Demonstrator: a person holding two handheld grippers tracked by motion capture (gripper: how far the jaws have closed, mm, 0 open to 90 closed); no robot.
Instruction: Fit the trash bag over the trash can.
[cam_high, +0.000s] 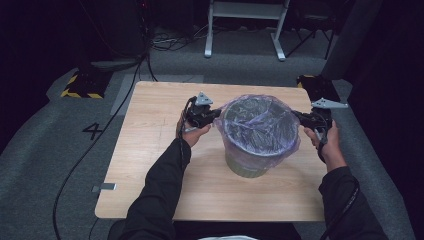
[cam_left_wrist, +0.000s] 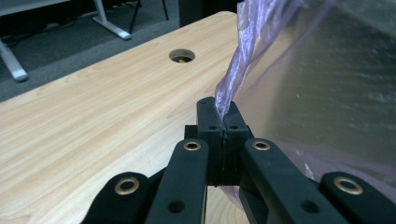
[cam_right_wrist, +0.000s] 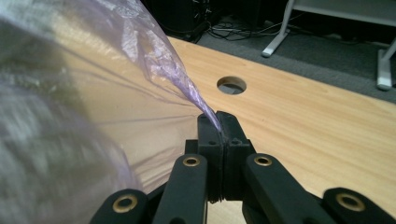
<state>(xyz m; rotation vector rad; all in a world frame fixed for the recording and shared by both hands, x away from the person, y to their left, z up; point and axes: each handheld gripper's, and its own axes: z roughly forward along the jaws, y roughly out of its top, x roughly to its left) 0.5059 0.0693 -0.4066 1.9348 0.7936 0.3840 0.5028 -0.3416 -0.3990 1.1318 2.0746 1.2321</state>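
Pinching the left edge of the purple plastic bag (cam_high: 260, 122) in the left gripper (cam_high: 216, 116), jaws clamped tight on the film. Sitting mid-table (cam_high: 150, 150) — bag draped over the round bin (cam_high: 250, 167), stretched across its rim. Gripping the bag's right edge in the right gripper (cam_high: 300, 119) — jaws fully closed on the film.

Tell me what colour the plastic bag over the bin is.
Pale see-through purple bag, clearest in the right gripper view.
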